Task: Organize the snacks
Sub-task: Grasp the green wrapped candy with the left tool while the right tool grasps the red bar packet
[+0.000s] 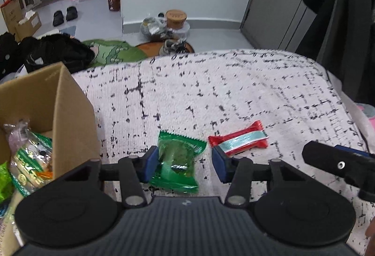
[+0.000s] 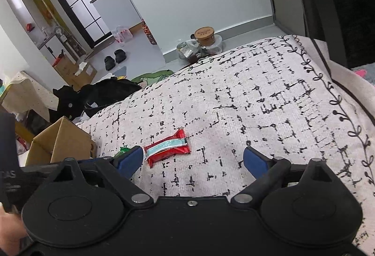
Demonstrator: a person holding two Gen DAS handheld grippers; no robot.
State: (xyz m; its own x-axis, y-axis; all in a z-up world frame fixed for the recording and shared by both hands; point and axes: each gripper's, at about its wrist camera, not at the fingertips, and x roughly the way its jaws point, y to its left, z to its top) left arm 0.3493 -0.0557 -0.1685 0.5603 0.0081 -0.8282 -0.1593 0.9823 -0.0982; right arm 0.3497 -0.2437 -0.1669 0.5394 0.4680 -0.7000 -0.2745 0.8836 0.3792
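A green snack packet (image 1: 177, 160) lies on the patterned white cloth (image 1: 234, 92), between the open fingers of my left gripper (image 1: 185, 163), against the left pad. A red snack bar with a teal stripe (image 1: 239, 140) lies just ahead of the right pad. In the right wrist view the red bar (image 2: 167, 148) lies just ahead of the left fingertip of my open, empty right gripper (image 2: 193, 160), and a corner of the green packet (image 2: 125, 149) peeks out. A cardboard box (image 1: 46, 115) at the left holds several snack packets (image 1: 28, 157).
The right gripper's body (image 1: 339, 165) shows at the right of the left wrist view. The cloth's far edge drops to a floor with bags (image 1: 161, 26), shoes (image 1: 63, 14) and black clothes (image 1: 46, 52). A dark chair with a coat (image 1: 339, 21) stands at the right.
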